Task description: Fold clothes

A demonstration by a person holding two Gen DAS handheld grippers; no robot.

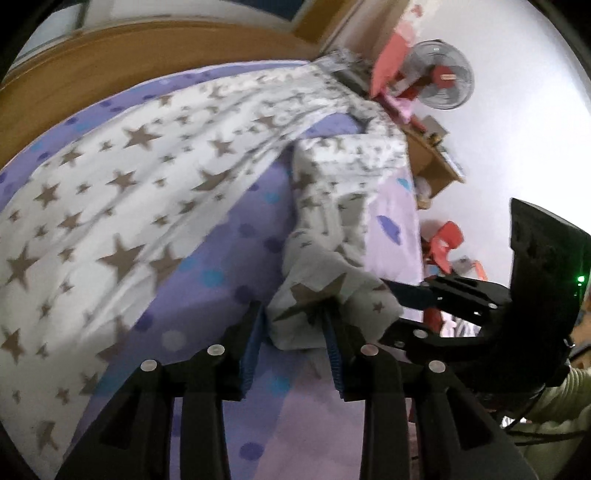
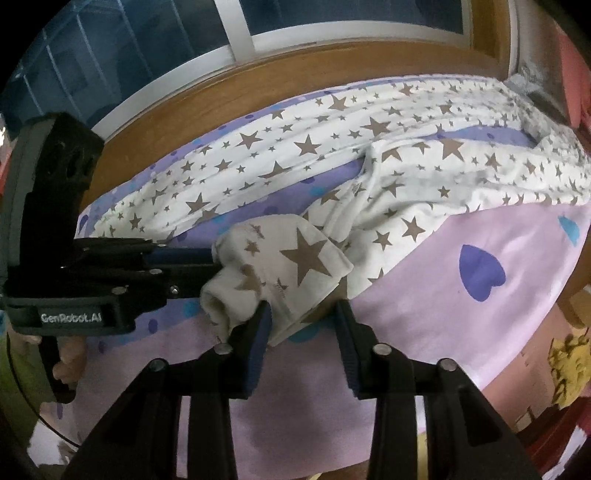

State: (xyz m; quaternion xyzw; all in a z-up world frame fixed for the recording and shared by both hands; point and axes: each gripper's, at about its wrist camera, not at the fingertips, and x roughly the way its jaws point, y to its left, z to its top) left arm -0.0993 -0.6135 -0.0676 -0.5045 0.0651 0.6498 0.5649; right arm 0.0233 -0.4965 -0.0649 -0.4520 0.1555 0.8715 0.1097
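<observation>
A white garment printed with brown stars (image 2: 369, 155) lies spread across a bed whose sheet (image 2: 461, 295) is lilac and purple with hearts and dots, and both grippers meet at one bunched end of it near the bed's front edge. In the right wrist view that end shows as a rounded cuff or hem with one large star on it (image 2: 295, 258). The left gripper (image 2: 207, 273) reaches in level from the left side of that view, and its narrow jaws are closed on the folded cloth, which bulges out just past the fingertips. The right gripper (image 2: 303, 321) sits at the bottom of its own view with the lower fold of the same bunch hanging between its two fingers; the left blue-padded finger (image 2: 258, 332) touches the fabric, while a gap shows beside the other finger — so whether it is truly pinching cannot be told. In the left wrist view the left gripper (image 1: 293, 325) shows a moderate gap with the cloth lump filling it, and the right gripper (image 1: 402, 295) comes in from the right, its tip buried in the same lump. Behind the bed runs a wooden headboard (image 2: 258, 96) under a window (image 2: 332, 18), and a standing fan (image 1: 441, 75) is against the white wall.
</observation>
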